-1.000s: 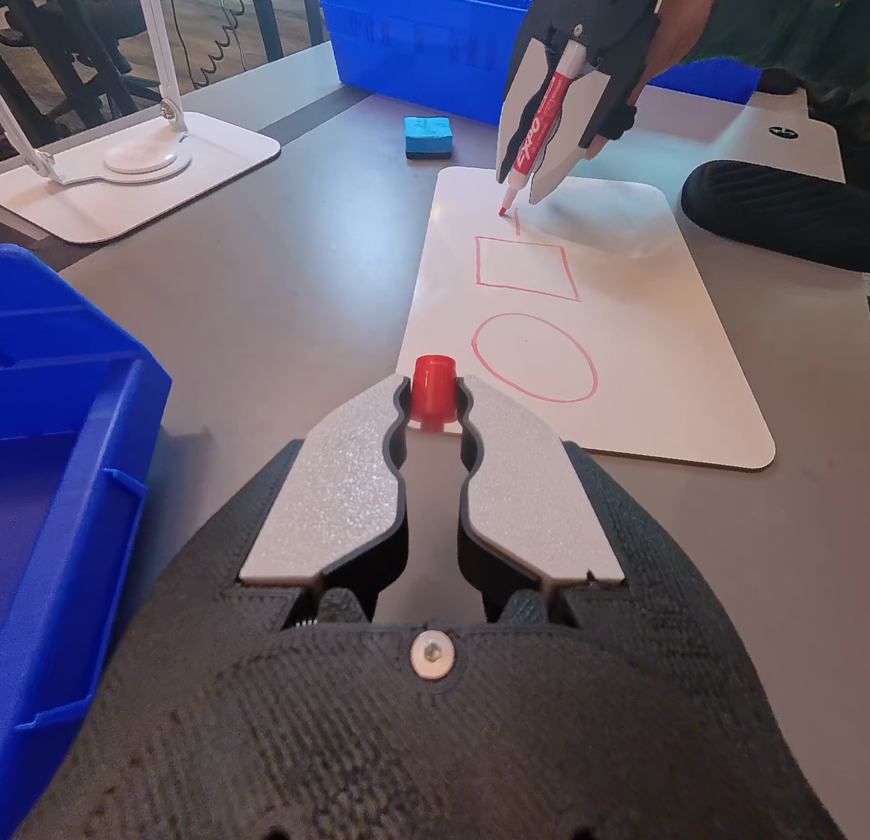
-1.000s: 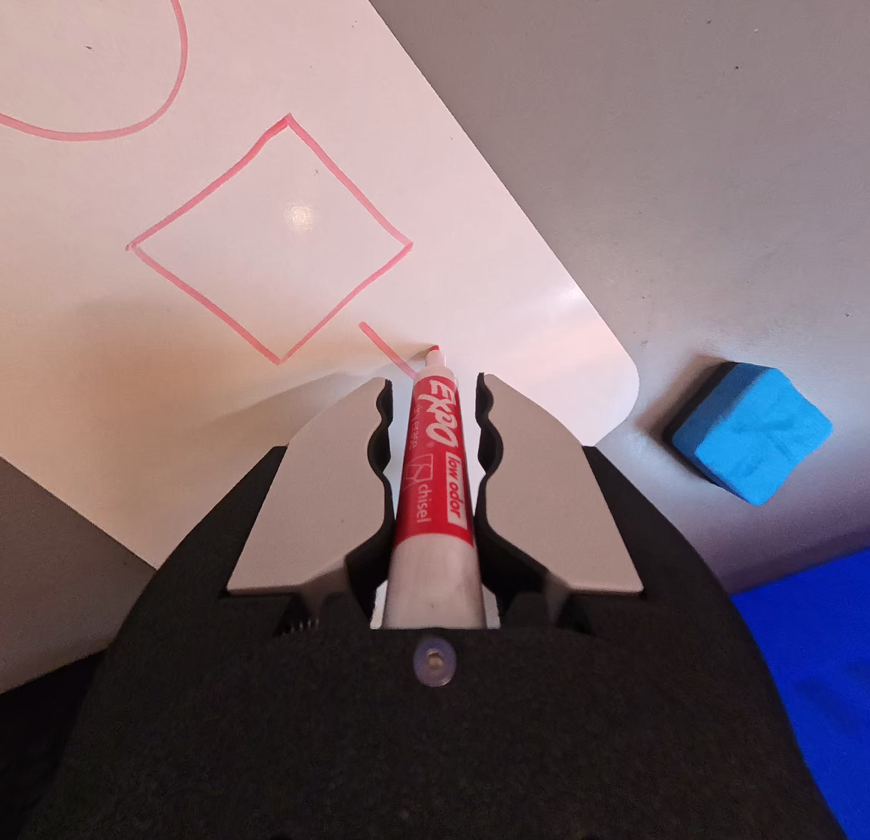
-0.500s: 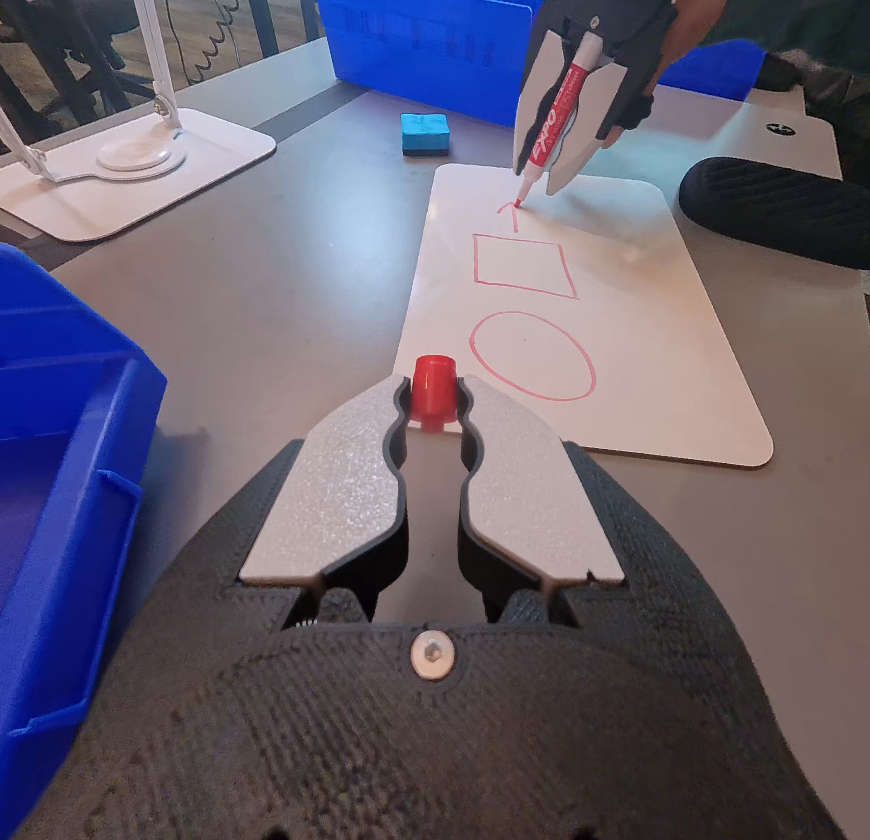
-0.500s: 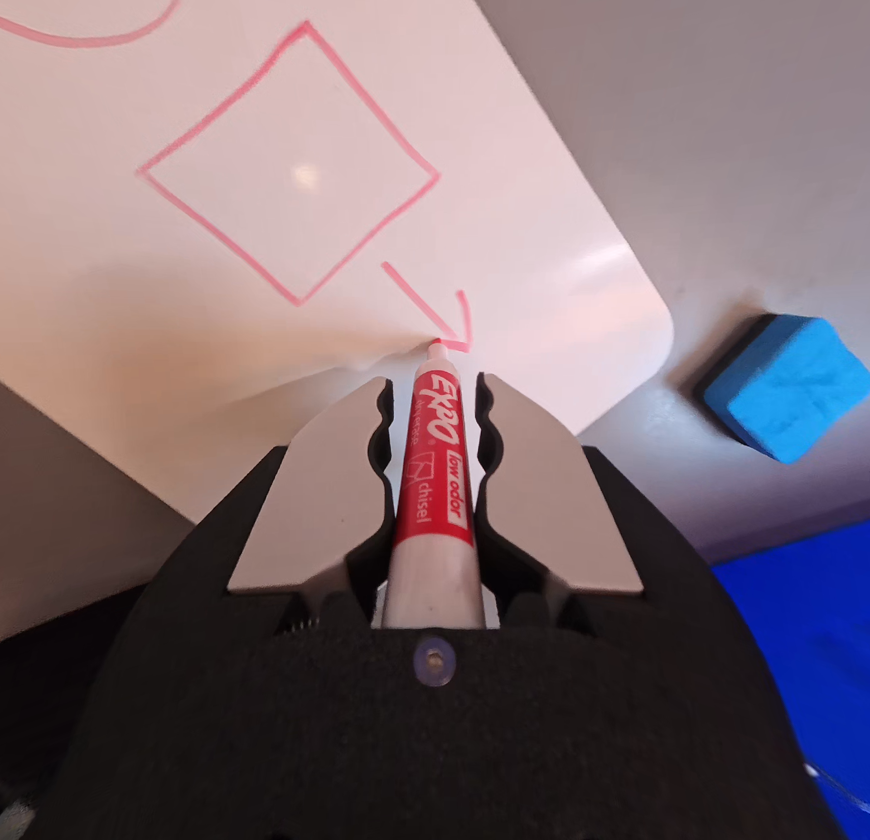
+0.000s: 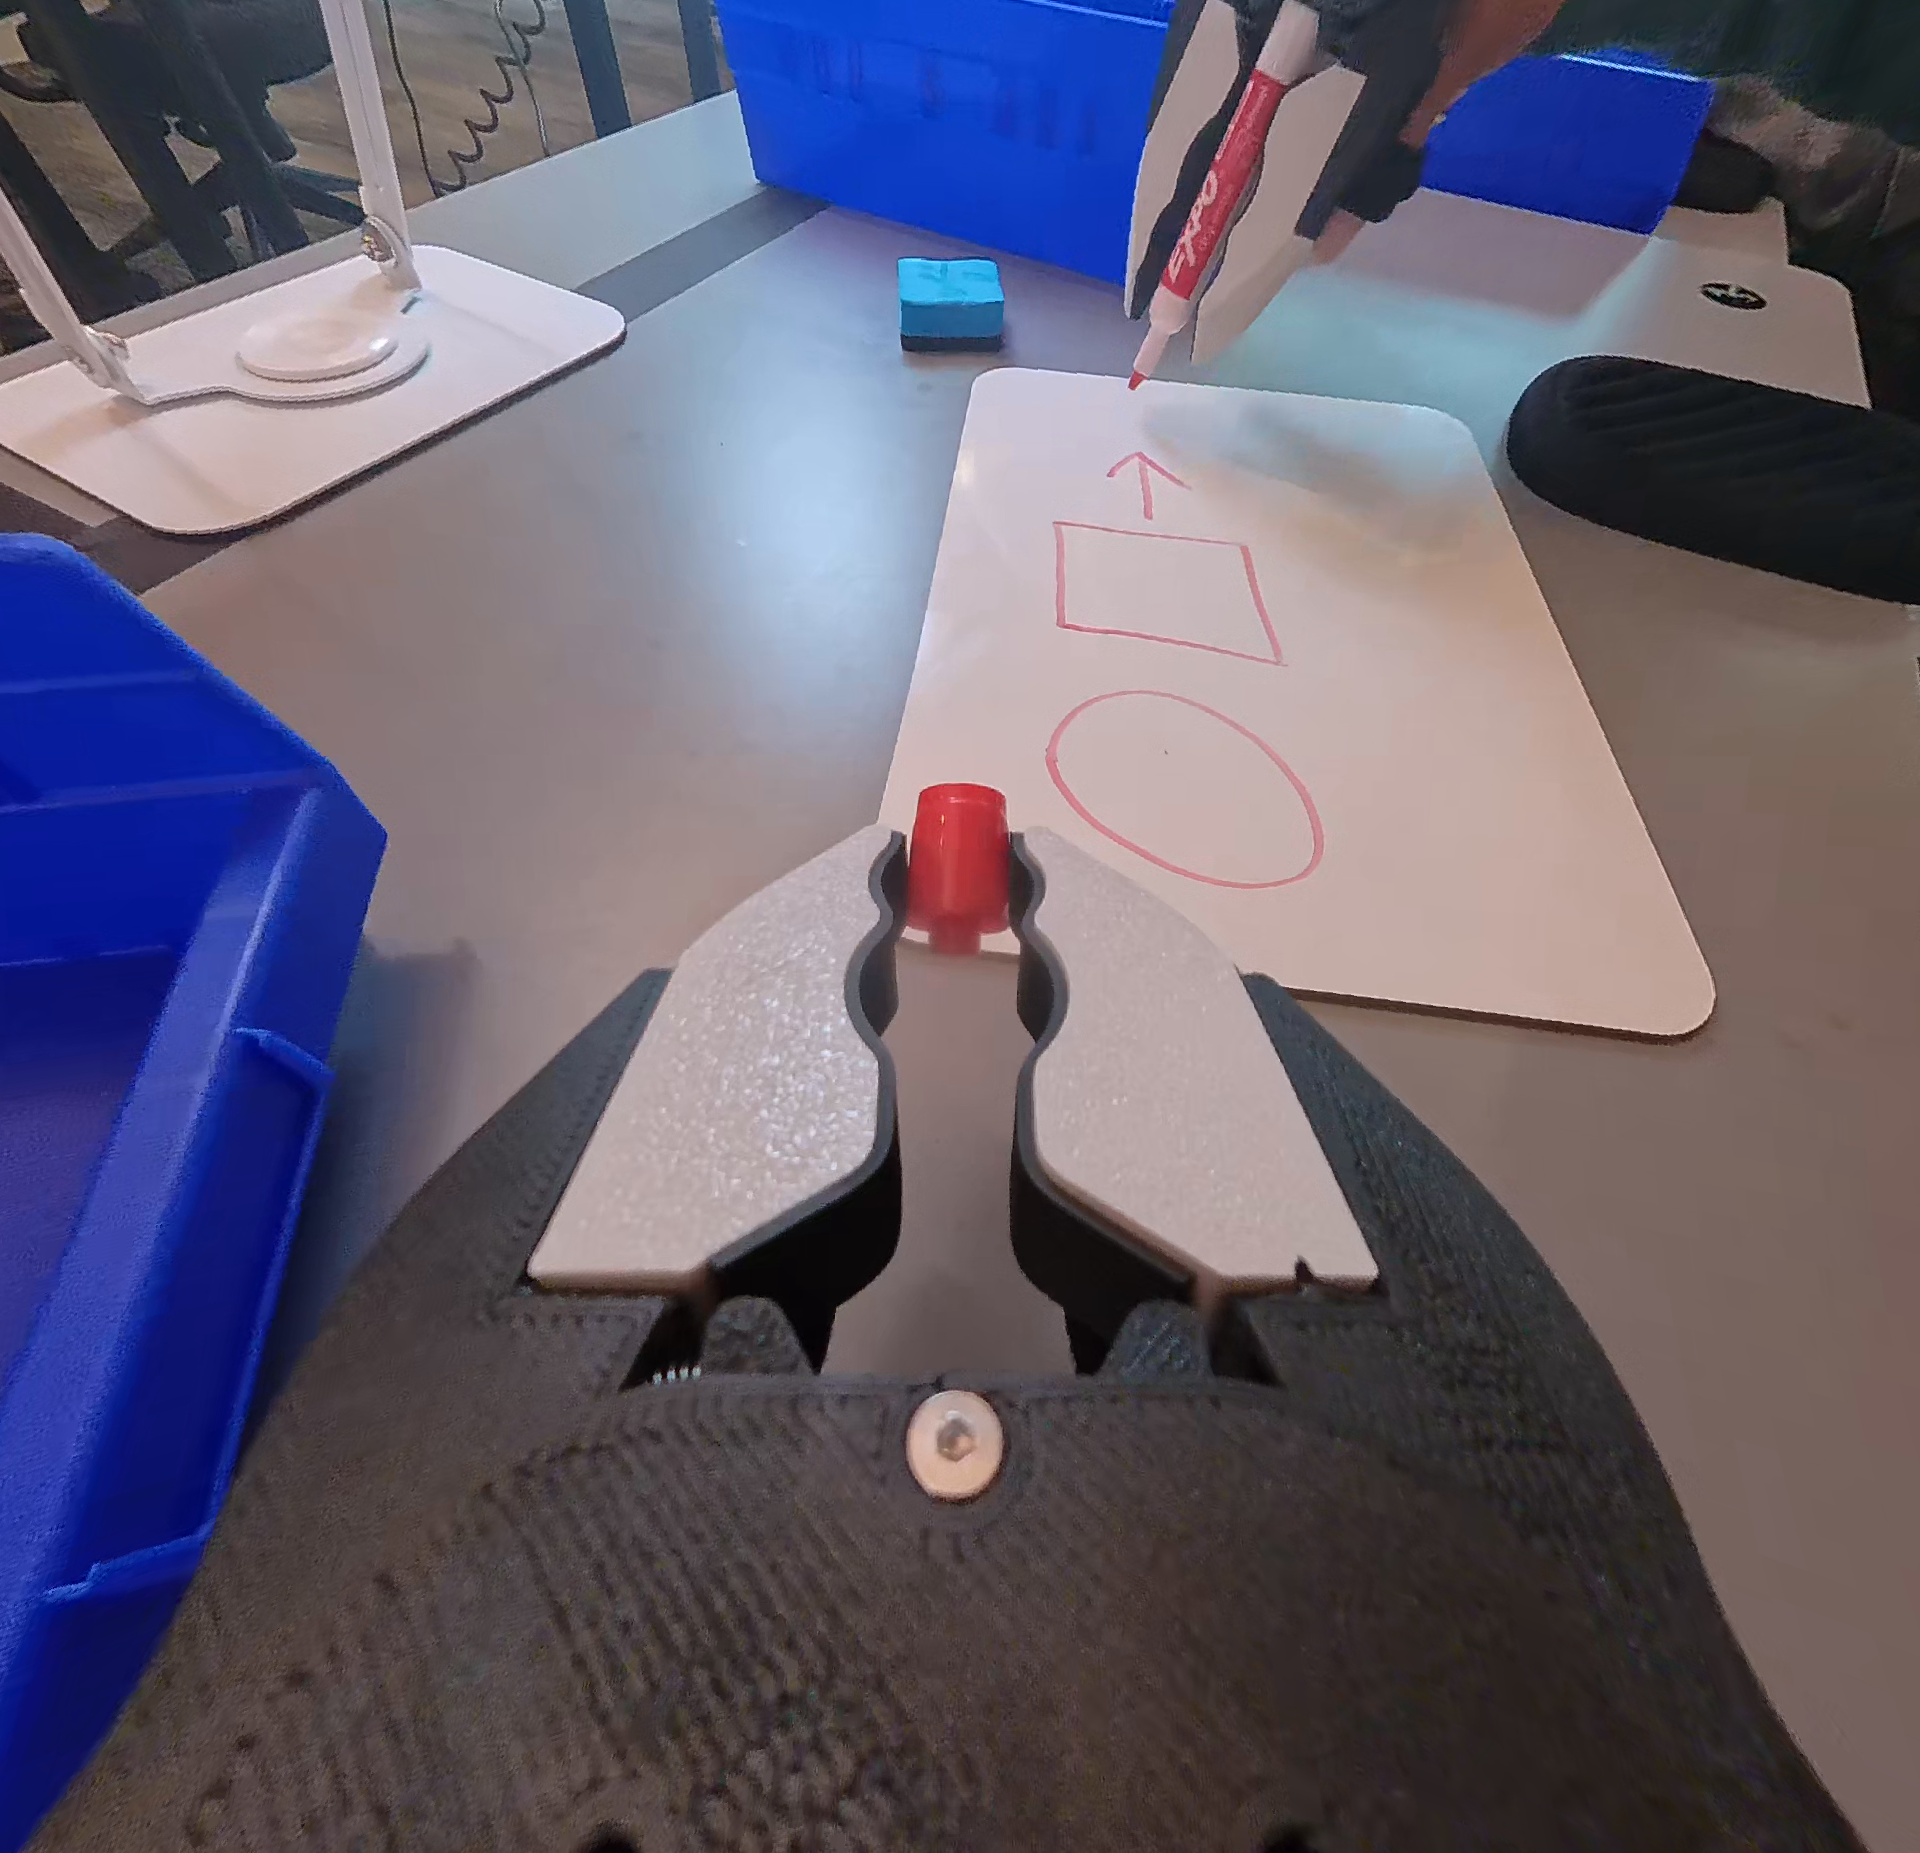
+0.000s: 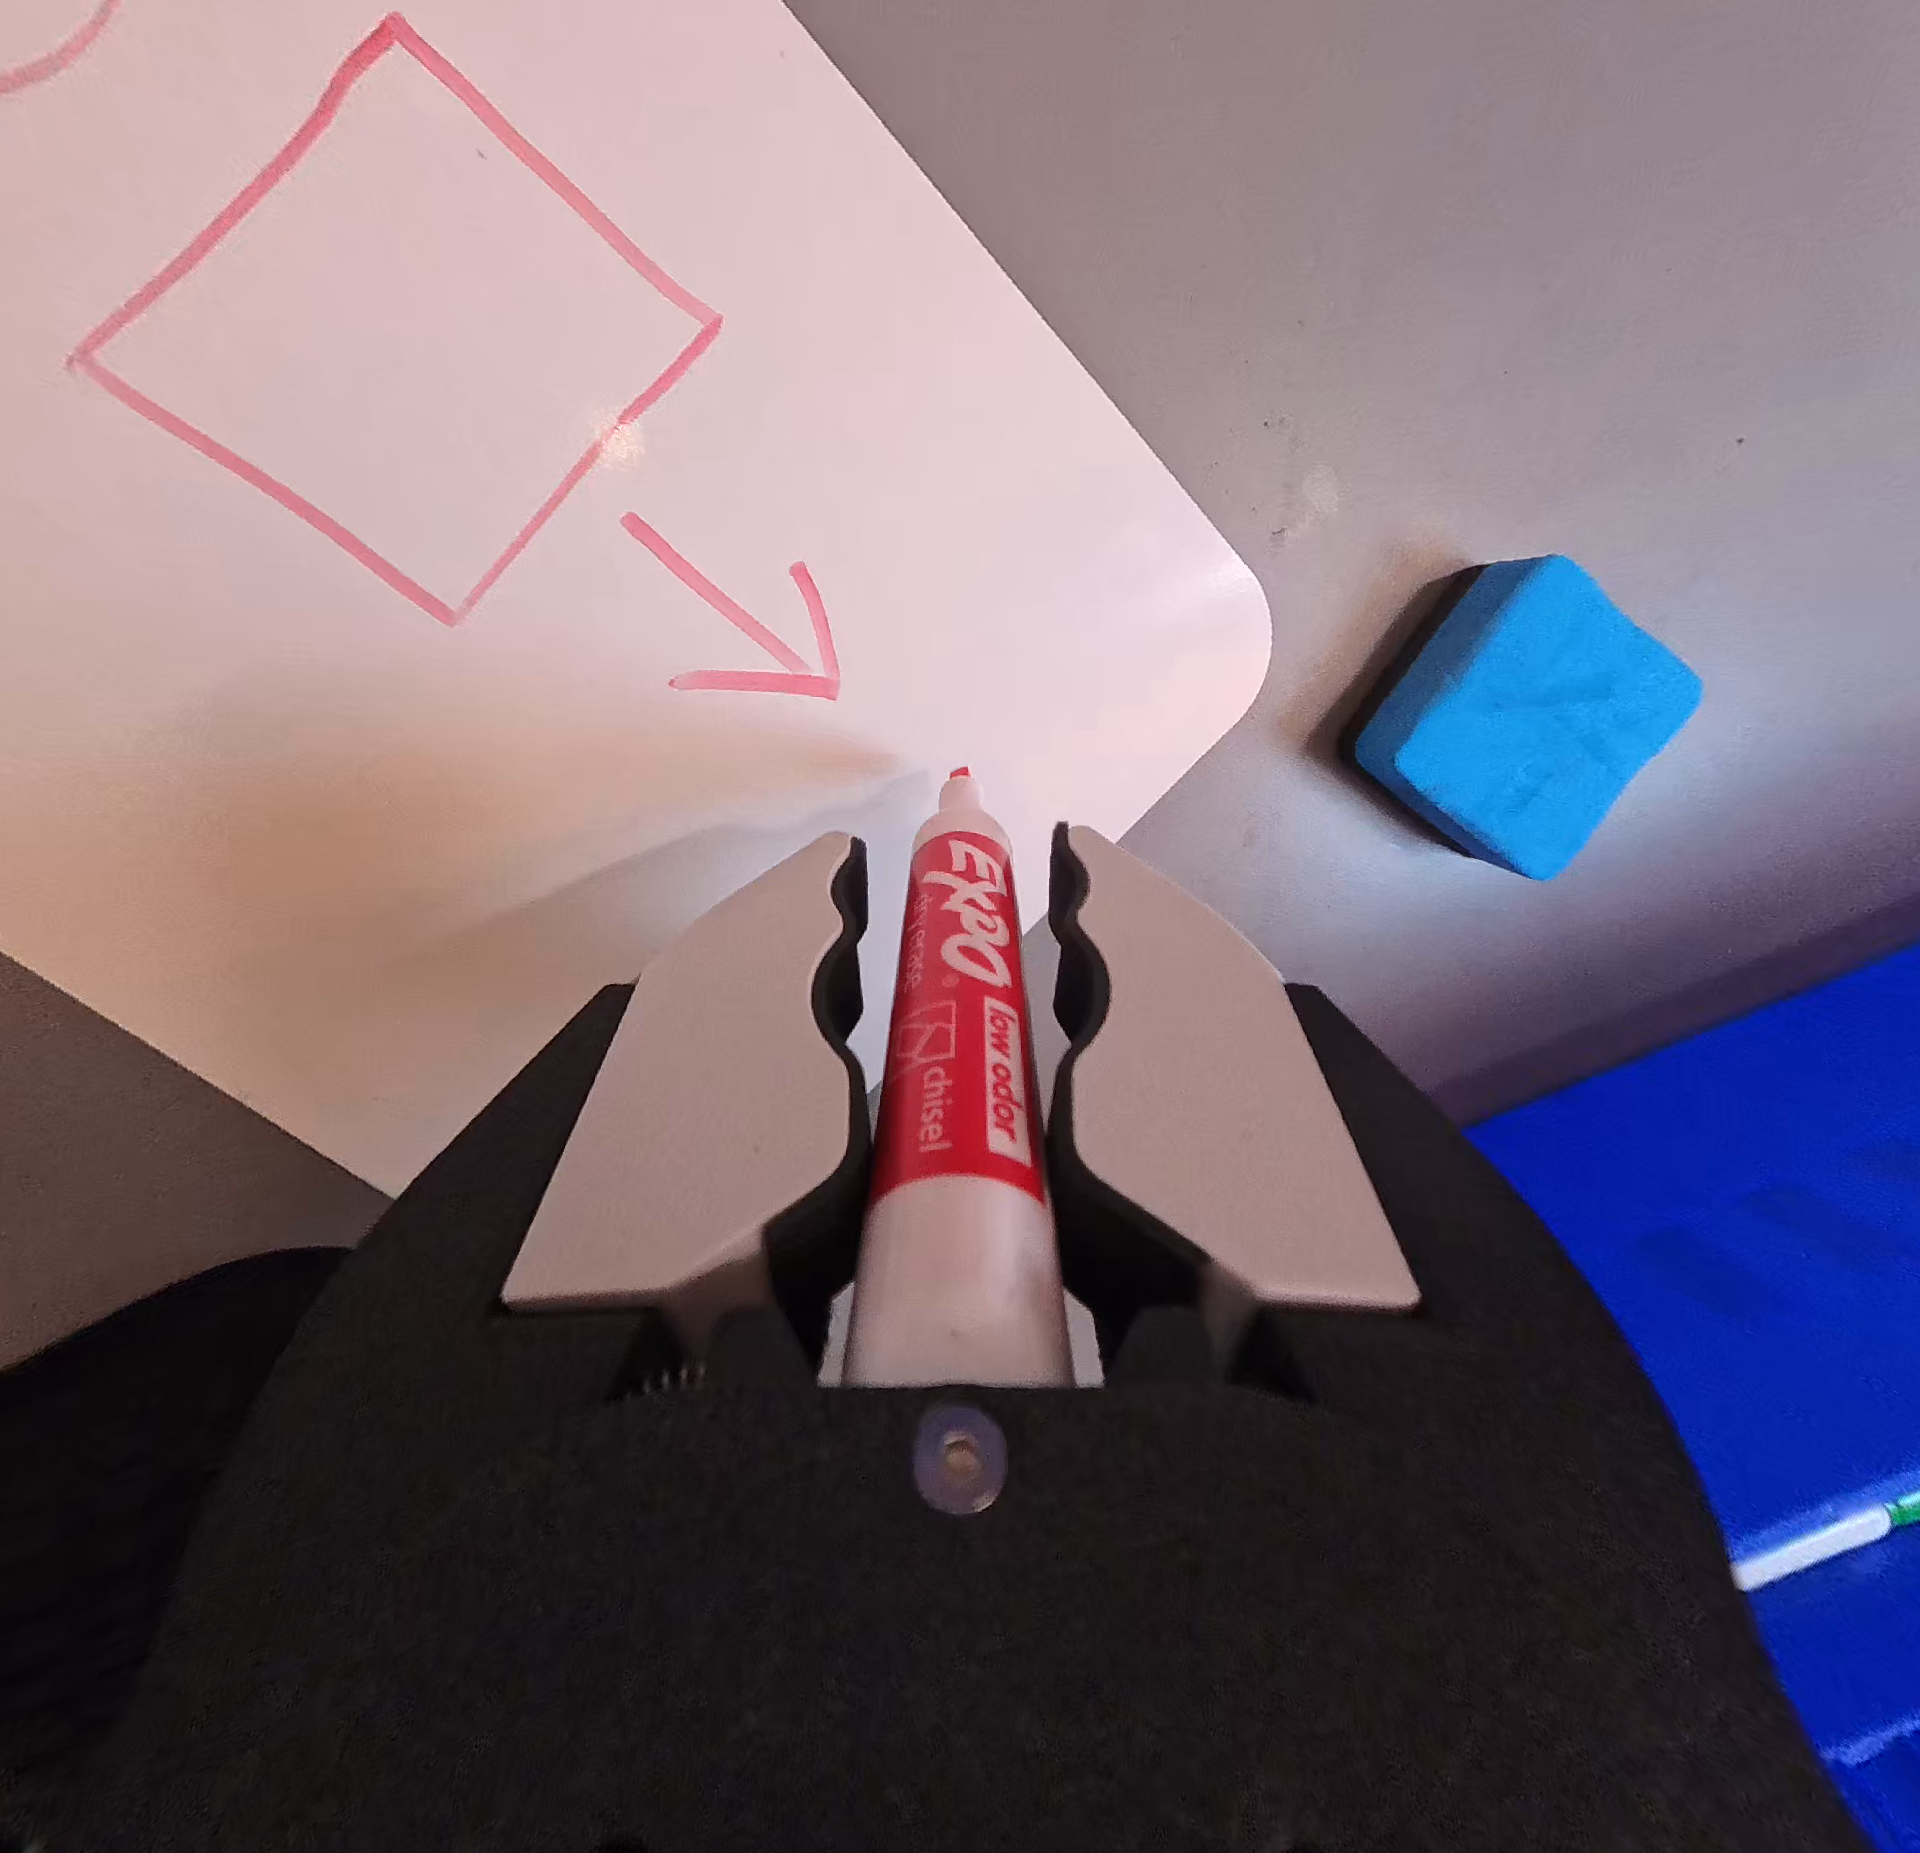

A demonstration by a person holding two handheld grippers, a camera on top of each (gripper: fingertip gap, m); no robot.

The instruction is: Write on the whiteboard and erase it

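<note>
I note my right tool (image 6: 956, 847) clenched mid-barrel on the light, rigid, slick marker (image 6: 961, 1034), left tool (image 5: 956, 847) clamping its cap (image 5: 956, 868); the soft eraser (image 6: 1527, 712) wants a side grip.

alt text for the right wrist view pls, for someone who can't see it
The right gripper holds a red marker between its jaws, tip just above a white whiteboard bearing a red square and arrow. A blue eraser lies on the grey table beside the board's corner.

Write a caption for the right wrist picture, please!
Right gripper holds a red marker over the whiteboard near its arrow.
</note>
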